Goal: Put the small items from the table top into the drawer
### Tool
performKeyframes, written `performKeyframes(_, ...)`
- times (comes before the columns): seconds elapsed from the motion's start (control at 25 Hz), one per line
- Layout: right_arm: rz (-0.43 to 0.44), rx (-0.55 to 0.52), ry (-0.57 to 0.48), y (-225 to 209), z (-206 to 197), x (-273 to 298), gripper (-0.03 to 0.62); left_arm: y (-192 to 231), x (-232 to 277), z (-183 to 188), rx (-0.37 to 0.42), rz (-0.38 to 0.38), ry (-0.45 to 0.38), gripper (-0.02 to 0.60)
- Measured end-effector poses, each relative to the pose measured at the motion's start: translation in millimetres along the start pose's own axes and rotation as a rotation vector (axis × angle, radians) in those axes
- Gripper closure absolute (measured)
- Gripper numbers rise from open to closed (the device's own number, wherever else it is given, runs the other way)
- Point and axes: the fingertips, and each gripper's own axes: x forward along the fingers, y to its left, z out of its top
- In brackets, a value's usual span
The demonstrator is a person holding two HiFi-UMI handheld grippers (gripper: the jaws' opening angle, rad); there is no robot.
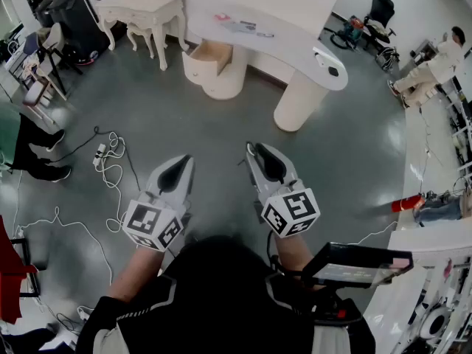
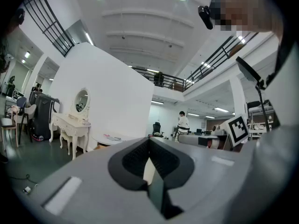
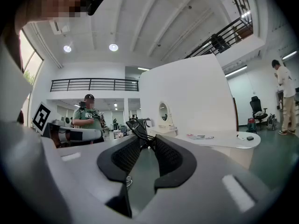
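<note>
Left tool (image 1: 186, 159) clenched, empty. Right tool (image 1: 250, 148) released, ribbed black pads (image 3: 122, 156) apart. Curved white table (image 1: 295, 46), flat items (image 1: 243, 26), open wooden drawer (image 1: 210, 56).

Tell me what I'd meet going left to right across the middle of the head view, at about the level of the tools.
white power strip → left tool → right tool → red cylinder
</note>
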Motion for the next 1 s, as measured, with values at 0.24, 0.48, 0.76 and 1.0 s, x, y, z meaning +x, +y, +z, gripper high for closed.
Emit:
performKeyframes(0.24, -0.003, 0.003, -0.003, 1.7, 0.8, 1.1, 0.493, 2.8, -1.1, 1.1, -0.005, -0.004, -0.007, 0.581)
performKeyframes(0.48, 0.011, 0.002, -0.014, 2.6, 3.6, 2.6, 0.493, 7.8, 1.2, 1.5, 0.001, 0.023, 0.003, 0.581)
performKeyframes(0.76, -0.002, 0.029, -0.029, 10.3, 3.0, 9.3, 0.491, 11.7, -6.4, 0.0, 0.008, -0.019, 0.013, 0.581)
performKeyframes(1.0, -0.015, 0.052, -0.037, 19.5, 1.7, 18.3, 0.491, 28.8, -16.2, -0.7, 0.014, -0.016, 0.024, 0.581)
